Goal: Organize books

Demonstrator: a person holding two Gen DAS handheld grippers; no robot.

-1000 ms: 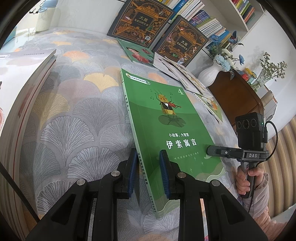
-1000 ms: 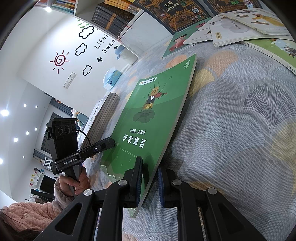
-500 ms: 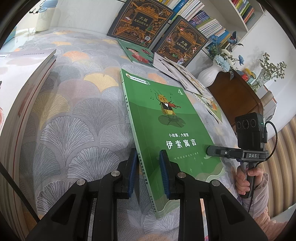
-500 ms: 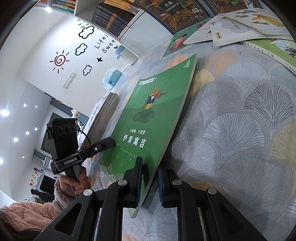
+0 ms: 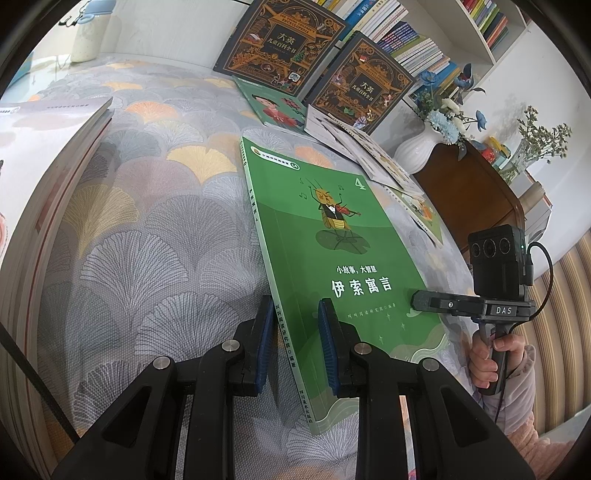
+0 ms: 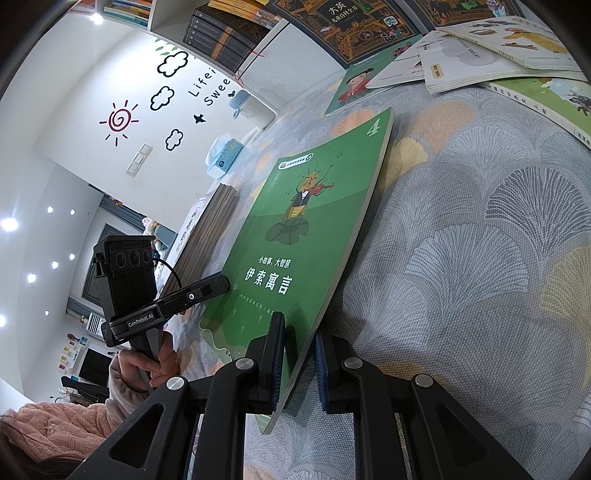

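Nothing has moved — both the left gripper (image 5: 293, 341) and right gripper (image 6: 298, 363) stay clamped on the thin green paperback book's (image 5: 332, 258) near edges above the fan-patterned worktop (image 5: 147, 229); light, floppy — best held by two sides.

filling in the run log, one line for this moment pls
step: lift green book | left gripper: shut on spine edge | right gripper: shut on open edge | surface: patterned tablecloth

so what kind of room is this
Probably a child's room or study at home: white bookshelves packed with books, cloud and sun wall stickers, and picture books spread on a cloth-covered table.
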